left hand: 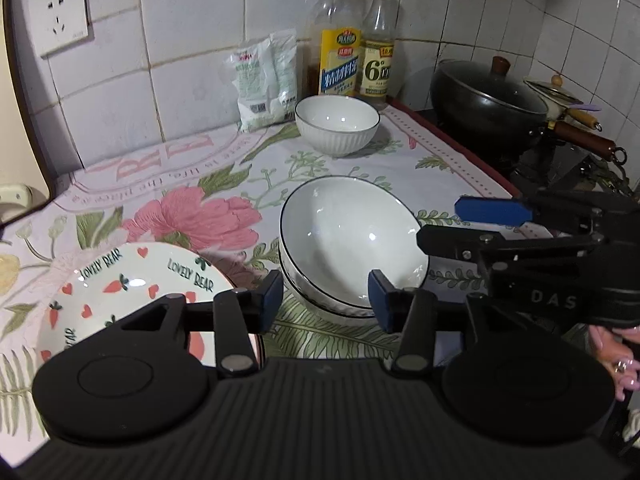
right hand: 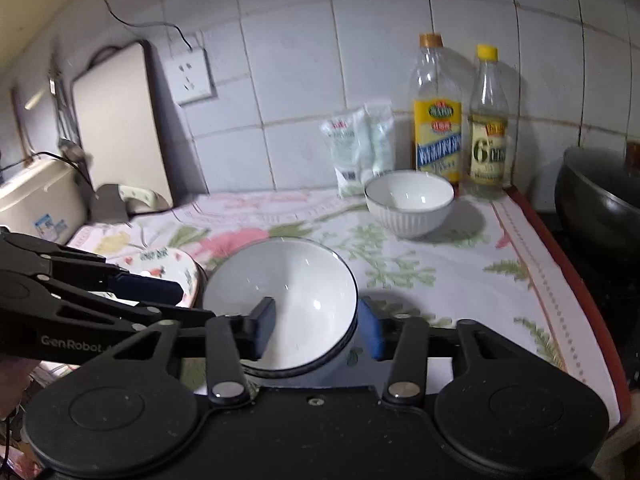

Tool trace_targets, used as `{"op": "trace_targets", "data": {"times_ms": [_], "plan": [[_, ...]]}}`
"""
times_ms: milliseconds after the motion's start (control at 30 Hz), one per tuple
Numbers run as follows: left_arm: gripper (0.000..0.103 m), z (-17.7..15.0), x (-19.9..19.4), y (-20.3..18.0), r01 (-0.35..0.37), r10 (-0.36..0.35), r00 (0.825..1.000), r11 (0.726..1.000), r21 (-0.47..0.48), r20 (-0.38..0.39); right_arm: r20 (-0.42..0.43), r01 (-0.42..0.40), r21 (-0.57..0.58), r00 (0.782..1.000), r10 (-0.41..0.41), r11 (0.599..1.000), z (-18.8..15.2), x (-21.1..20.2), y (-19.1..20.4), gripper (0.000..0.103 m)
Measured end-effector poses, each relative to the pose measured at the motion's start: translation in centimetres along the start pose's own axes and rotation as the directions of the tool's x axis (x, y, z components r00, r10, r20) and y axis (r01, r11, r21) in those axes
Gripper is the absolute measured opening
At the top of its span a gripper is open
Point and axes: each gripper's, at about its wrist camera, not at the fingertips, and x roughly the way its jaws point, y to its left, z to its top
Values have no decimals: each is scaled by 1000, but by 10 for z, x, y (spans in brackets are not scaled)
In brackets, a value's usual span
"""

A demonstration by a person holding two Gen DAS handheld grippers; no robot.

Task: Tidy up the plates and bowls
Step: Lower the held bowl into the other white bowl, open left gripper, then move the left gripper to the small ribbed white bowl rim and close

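Observation:
Two stacked white bowls with dark rims (left hand: 352,240) sit on the flowered cloth, also in the right wrist view (right hand: 288,296). A smaller ribbed white bowl (left hand: 337,124) stands at the back near the bottles, seen too in the right wrist view (right hand: 410,202). A "Lovely Bear" plate (left hand: 132,288) lies at the left, and shows in the right wrist view (right hand: 168,264). My left gripper (left hand: 326,300) is open, just in front of the stack, empty. My right gripper (right hand: 316,328) is open, its fingers on either side of the top bowl's near right rim; it reaches in from the right in the left wrist view (left hand: 456,222).
Two bottles (left hand: 356,40) and a white packet (left hand: 266,80) stand against the tiled wall. A black wok (left hand: 488,100) and a small pot sit on the stove at the right. A wall socket (left hand: 60,16) and a cutting board (right hand: 120,120) are at the left.

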Motion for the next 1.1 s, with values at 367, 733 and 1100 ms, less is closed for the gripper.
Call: {"op": "trace_targets", "data": {"times_ms": [367,733,1100], "plan": [[53,13,-20,3,0,-2,998,999,36,56,118,-25,-133,992,41,991,14,-24,-15,71],[55,46,2,18,49,-54,994,997,55,97,98,-77,-276,989,108,958,37,0,-32,79],[69,94,51,29,119,-135,981,986,118,137,109,-79,-232,988,107,969,47,64,-78,95]]}}
